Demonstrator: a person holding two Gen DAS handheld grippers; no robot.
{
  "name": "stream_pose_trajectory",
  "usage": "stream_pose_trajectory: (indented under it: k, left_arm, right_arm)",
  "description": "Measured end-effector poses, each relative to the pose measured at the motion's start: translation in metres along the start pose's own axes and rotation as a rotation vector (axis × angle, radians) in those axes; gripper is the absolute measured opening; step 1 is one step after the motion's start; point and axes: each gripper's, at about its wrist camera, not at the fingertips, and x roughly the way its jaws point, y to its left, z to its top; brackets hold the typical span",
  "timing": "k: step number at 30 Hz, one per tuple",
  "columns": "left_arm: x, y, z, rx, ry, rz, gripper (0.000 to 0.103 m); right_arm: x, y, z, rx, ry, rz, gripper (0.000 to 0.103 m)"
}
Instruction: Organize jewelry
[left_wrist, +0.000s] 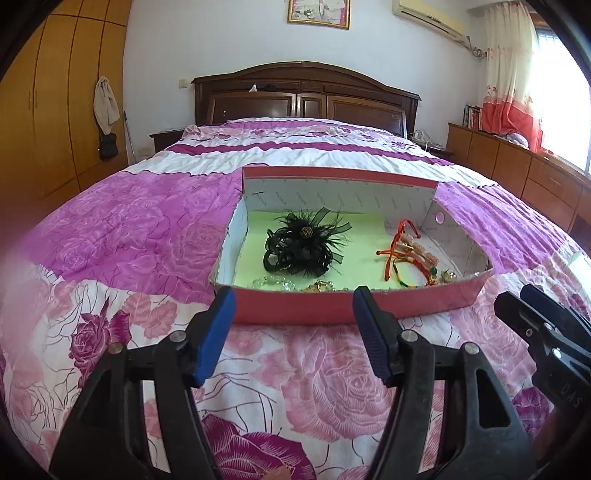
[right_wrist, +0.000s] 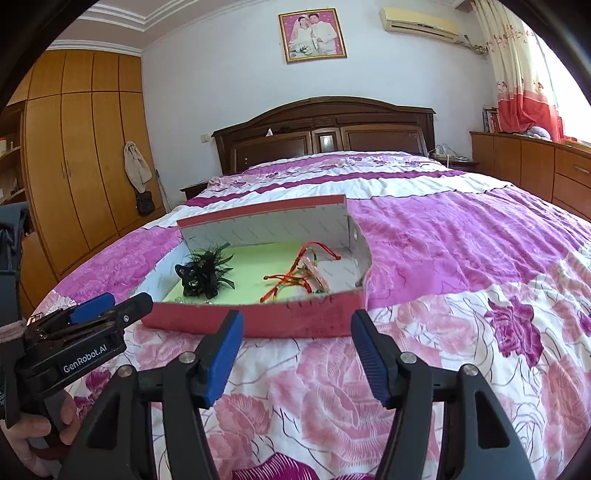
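Jewelry sits in the shallow red box (left_wrist: 314, 310) on the bed (left_wrist: 110, 236) — a black feathered hairpiece (left_wrist: 303, 243), red cord bracelets (left_wrist: 402, 254), clear beads (left_wrist: 273, 282) hard against the near wall. Both the left gripper (left_wrist: 293, 325) and right gripper (right_wrist: 295, 347) hover short of it, fingers wide, holding nothing. Likely risks: cords snagging each other on a lift, or fingers nudging the light box across the soft quilt.

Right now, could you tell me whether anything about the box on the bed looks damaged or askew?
Yes: the red box's right end wall is cut down and bent outward, leaving that corner open. The jewelry inside sits loosely.
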Motion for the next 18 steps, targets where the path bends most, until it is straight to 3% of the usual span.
stream_pose_trajectory:
  k: [18]
  left_arm:
    - [-0.0012, -0.0022, -0.0067, 0.000, -0.008, 0.009, 0.063]
  right_arm:
    - [-0.0035, 0.0035, -0.0056, -0.011, -0.004, -0.004, 0.065]
